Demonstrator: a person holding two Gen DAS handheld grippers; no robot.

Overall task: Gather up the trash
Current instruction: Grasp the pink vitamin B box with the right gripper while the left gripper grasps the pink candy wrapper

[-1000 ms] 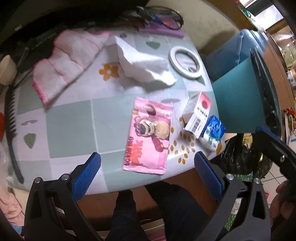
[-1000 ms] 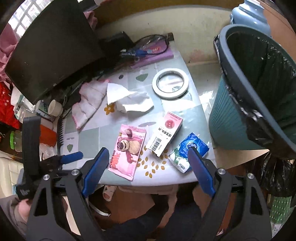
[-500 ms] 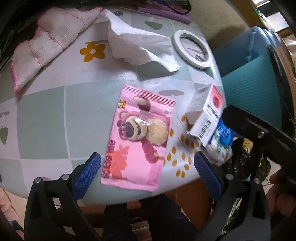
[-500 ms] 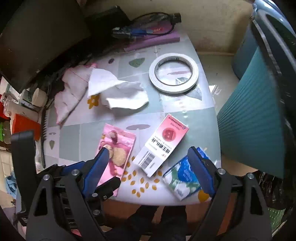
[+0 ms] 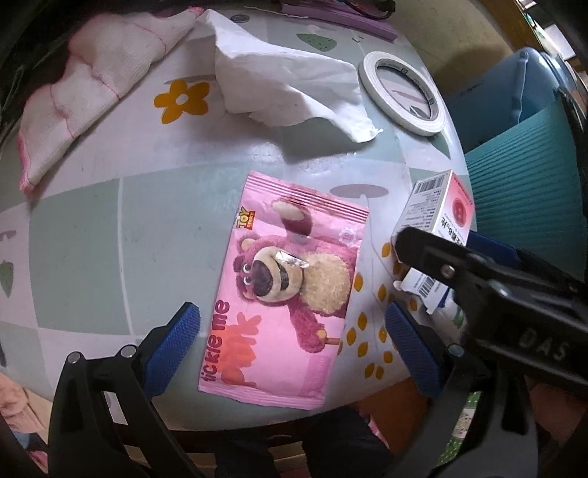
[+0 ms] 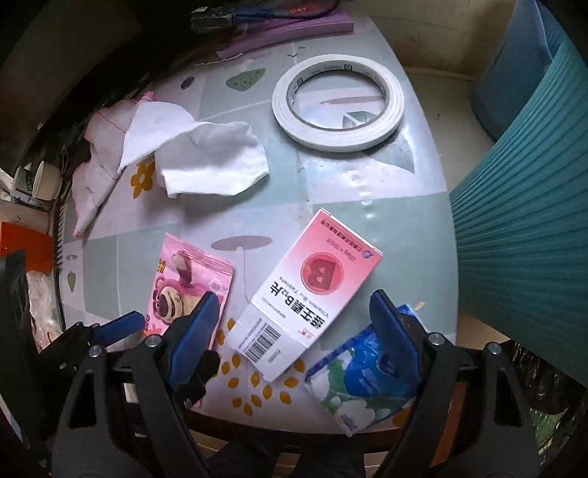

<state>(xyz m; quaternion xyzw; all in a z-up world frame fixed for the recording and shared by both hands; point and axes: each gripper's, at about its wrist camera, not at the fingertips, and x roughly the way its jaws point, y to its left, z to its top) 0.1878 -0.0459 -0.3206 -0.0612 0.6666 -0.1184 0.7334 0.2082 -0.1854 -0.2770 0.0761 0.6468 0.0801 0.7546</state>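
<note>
A pink bear snack wrapper [image 5: 290, 290] lies flat near the table's front edge. My left gripper [image 5: 294, 349] is open, its fingers on either side of the wrapper's lower end. A pink and white vitamin box [image 6: 312, 290] lies to the right, with a blue and white packet [image 6: 364, 382] beside it at the edge. My right gripper [image 6: 294, 338] is open, low over the box's near end. A crumpled white tissue [image 5: 286, 88] lies further back. The teal trash bin [image 6: 522, 220] stands right of the table.
A white tape roll [image 6: 338, 106] lies at the back right. A pink-edged cloth [image 5: 92, 92] lies back left. Cables and a purple strip [image 6: 286, 29] sit at the far edge. The right gripper's frame [image 5: 496, 294] crosses the left wrist view.
Both grippers have moved down and closer to the table. The left one now straddles the pink wrapper, the right one the vitamin box. Nothing was grasped.
</note>
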